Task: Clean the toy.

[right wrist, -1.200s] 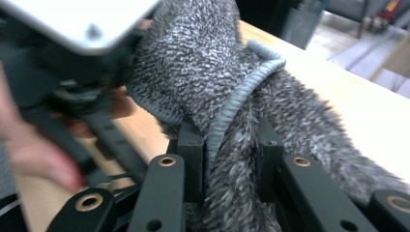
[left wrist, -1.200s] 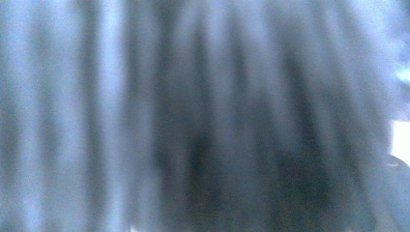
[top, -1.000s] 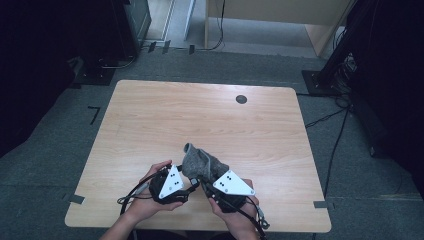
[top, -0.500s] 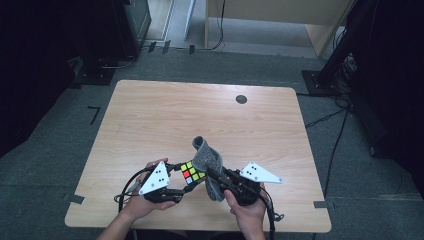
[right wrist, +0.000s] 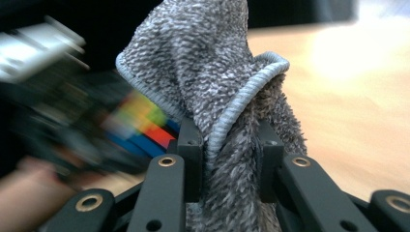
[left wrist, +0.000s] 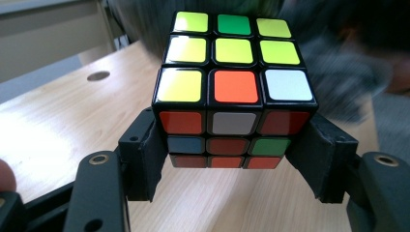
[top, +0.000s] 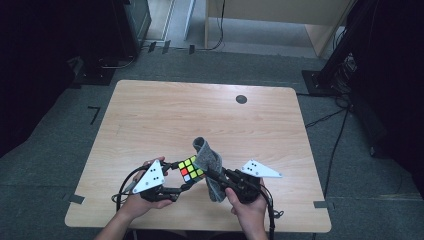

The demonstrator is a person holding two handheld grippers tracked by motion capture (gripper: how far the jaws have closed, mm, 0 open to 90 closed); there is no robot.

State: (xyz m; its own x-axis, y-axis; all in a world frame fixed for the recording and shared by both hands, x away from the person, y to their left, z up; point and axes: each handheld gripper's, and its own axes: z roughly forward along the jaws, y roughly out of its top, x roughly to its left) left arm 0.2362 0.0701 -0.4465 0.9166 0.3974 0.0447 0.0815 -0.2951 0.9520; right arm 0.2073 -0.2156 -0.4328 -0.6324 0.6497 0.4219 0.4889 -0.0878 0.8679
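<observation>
The high view looks down on the table point(top: 150, 115); both gripper views, close-in, share the cube point(left wrist: 234, 87).

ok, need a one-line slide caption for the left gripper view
Left gripper clamps a scrambled Rubik's cube above the wooden table, with a grey towel blurred behind.

cube point(left wrist: 233, 87): your left tongs point(left wrist: 232, 166) hold glossy, smooth plastic; coloured stickers shine between black edges.
cloth point(right wrist: 217, 92): in your right tongs point(right wrist: 227, 159) you have grey terry, rough and looped, matt, with a ribbed paler hem.
tongs' jaws: matt black plastic, faintly grainy, with small metal eyelets.
plates point(top: 260, 169): your grippers' three-cornered tops look smooth, pale and matt.
table point(top: 165, 115): light wood-grain top, smooth, with a soft sheen.
floor point(top: 345, 145): grey carpet, matt.
</observation>
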